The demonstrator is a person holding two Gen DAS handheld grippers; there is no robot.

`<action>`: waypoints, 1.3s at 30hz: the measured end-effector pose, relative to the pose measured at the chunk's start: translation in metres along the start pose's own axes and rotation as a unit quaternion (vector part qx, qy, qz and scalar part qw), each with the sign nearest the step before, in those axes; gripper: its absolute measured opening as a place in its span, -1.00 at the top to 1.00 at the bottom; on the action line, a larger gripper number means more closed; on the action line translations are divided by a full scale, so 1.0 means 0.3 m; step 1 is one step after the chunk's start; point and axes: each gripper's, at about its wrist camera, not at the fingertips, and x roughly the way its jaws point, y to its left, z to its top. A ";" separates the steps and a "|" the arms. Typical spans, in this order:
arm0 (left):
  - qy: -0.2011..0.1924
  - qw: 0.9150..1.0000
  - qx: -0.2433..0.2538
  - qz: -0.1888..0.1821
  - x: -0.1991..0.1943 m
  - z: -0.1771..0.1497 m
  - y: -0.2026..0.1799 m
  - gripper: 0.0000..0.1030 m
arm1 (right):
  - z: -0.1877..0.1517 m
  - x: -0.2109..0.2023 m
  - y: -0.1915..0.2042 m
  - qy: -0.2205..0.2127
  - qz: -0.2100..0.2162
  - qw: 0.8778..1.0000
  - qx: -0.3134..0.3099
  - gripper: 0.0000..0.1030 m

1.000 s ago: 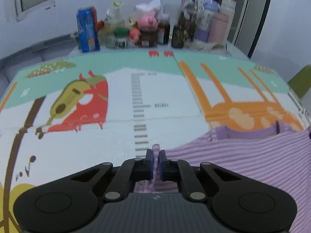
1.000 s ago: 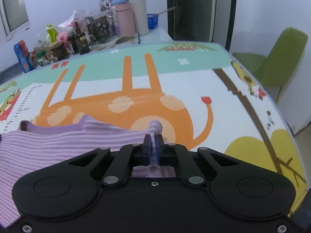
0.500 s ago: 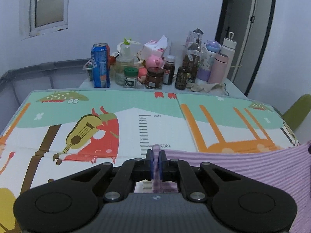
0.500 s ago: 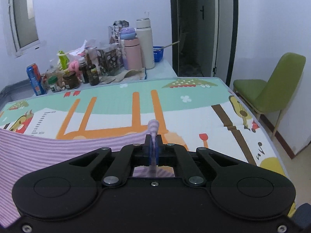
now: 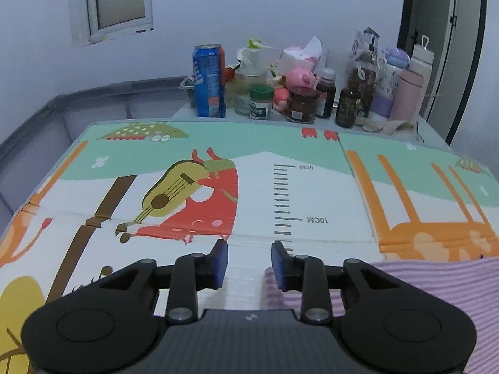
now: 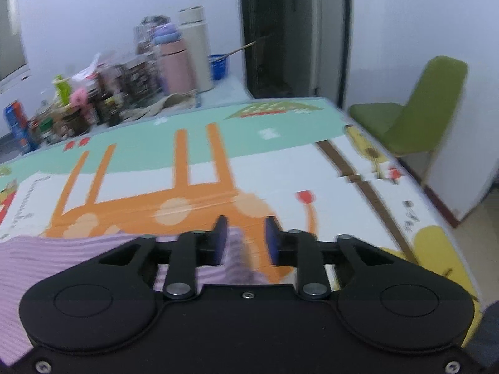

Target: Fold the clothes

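A purple striped garment (image 5: 436, 283) lies on the patterned play mat (image 5: 312, 193). In the left wrist view it fills the lower right, its edge next to my right finger. My left gripper (image 5: 249, 261) is open and holds nothing. In the right wrist view the garment (image 6: 62, 255) lies at the lower left, its corner under the gap between my fingers. My right gripper (image 6: 244, 240) is open and empty. The right wrist view is motion-blurred.
Bottles, jars, a blue can (image 5: 209, 81) and flasks (image 5: 405, 93) crowd the far edge of the table. A green chair (image 6: 418, 118) stands to the right of the table. A dark doorway (image 6: 290, 31) is behind.
Both grippers were shut on the garment's edge and held it up. Now both have opened and let go, and the garment lies on the mat.
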 end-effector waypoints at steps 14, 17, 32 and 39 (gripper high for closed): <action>0.003 0.991 0.063 -0.116 -0.311 -0.222 -0.238 0.16 | -0.144 -0.360 0.085 -0.010 0.082 0.997 -0.011 0.16; 0.018 0.987 0.063 -0.148 -0.351 -0.287 -0.297 0.27 | -0.198 -0.422 0.155 -0.010 0.115 0.993 -0.025 0.42; 0.088 0.969 0.105 -0.205 -0.344 -0.550 -0.377 0.74 | -0.444 -0.400 0.294 0.105 0.178 0.978 0.025 0.76; 0.094 0.980 0.064 -0.163 -0.344 -0.576 -0.236 0.77 | -0.498 -0.397 0.200 0.118 0.148 0.981 0.031 0.81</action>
